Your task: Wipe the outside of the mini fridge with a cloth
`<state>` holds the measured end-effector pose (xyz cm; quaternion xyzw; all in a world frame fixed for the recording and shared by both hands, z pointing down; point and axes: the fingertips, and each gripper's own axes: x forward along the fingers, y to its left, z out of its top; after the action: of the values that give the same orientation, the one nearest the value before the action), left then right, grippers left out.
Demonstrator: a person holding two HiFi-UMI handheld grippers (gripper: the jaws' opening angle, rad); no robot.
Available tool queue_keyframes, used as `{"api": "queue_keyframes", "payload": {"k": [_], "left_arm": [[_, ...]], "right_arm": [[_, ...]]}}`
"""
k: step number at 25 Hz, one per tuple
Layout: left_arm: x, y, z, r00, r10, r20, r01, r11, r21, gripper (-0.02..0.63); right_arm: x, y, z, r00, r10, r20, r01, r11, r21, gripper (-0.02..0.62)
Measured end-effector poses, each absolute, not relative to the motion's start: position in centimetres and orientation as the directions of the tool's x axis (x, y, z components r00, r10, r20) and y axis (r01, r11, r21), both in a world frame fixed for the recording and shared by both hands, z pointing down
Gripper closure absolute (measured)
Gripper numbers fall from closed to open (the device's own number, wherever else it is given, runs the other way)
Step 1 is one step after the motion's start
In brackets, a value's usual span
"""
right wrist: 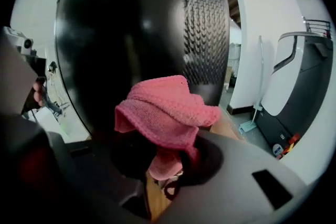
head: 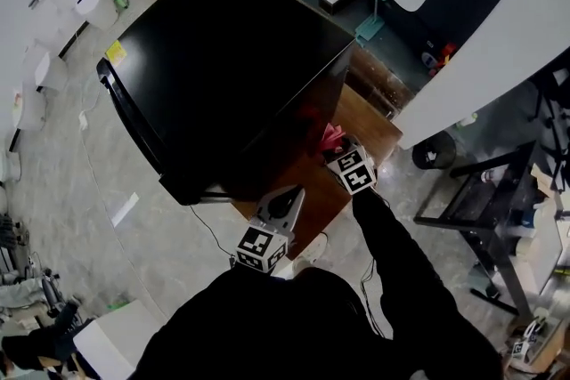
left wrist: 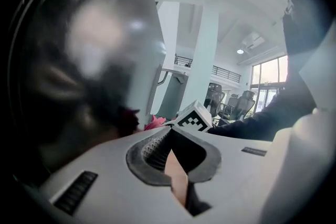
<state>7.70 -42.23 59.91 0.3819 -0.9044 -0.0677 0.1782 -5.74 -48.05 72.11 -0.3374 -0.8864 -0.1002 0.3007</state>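
Note:
The black mini fridge (head: 223, 58) stands on a low wooden table (head: 361, 116). My right gripper (head: 339, 150) is shut on a pink cloth (head: 331, 136) and holds it at the fridge's lower right side. In the right gripper view the bunched cloth (right wrist: 165, 113) covers the gripper's tips (right wrist: 169, 150), right in front of the glossy black fridge wall (right wrist: 142, 34). My left gripper (head: 293, 192) hovers at the fridge's near corner, shut with nothing in it. The left gripper (left wrist: 169, 131) sees the dark fridge side (left wrist: 79, 60), a bit of cloth (left wrist: 155, 122) and the right gripper's marker cube.
A black metal rack (head: 481, 191) stands to the right, with a small dark bin (head: 432, 154) beside the table. A large white machine (head: 499, 40) curves behind them. A cable (head: 209, 231) trails on the tiled floor at the left, near white boxes (head: 93, 4).

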Motion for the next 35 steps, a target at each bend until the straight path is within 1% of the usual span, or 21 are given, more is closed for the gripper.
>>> {"api": "queue_keyframes", "payload": {"k": [4,6,12,14,19,22,28,35], "left_arm": [[10.4,-39.4,56.3,-0.625,-0.745,0.232,-0.697,0.667,0.263,0.600],[12.0,-37.7,54.4,-0.612,-0.764,0.206,-0.717,0.645,0.262,0.600],[17.2,-31.8,49.0,-0.534,-0.832,0.150,-0.809,0.554,0.197,0.600],[17.9,-28.7,47.0,-0.533,-0.838,0.119,-0.820,0.546,0.172,0.600],[19.0,-18.7,44.3,-0.571,-0.818,0.071,-0.802,0.574,0.163,0.600],[19.4,-13.8,43.3,-0.579,-0.814,0.052,-0.796,0.578,0.177,0.600],[19.3,-7.4,41.7,-0.560,-0.827,0.037,-0.814,0.559,0.157,0.600],[17.3,-5.2,41.6,-0.567,-0.823,0.032,-0.810,0.564,0.162,0.600]], "right_arm": [[-1.7,-45.7,64.6,-0.639,0.638,0.430,0.663,0.740,-0.113,0.485],[1.0,-44.3,60.8,-0.652,0.668,0.359,0.675,0.727,-0.126,0.485],[10.2,-38.2,50.7,-0.699,0.681,0.218,0.671,0.730,-0.129,0.485],[12.4,-35.3,48.2,-0.714,0.675,0.186,0.665,0.737,-0.124,0.485],[17.4,-25.7,45.5,-0.710,0.684,0.165,0.676,0.728,-0.111,0.485],[18.9,-20.6,44.6,-0.709,0.687,0.159,0.682,0.726,-0.095,0.485],[19.7,-14.3,43.1,-0.757,0.638,0.137,0.636,0.769,-0.063,0.485],[18.9,-12.7,42.8,-0.787,0.600,0.142,0.599,0.799,-0.053,0.485]]}}
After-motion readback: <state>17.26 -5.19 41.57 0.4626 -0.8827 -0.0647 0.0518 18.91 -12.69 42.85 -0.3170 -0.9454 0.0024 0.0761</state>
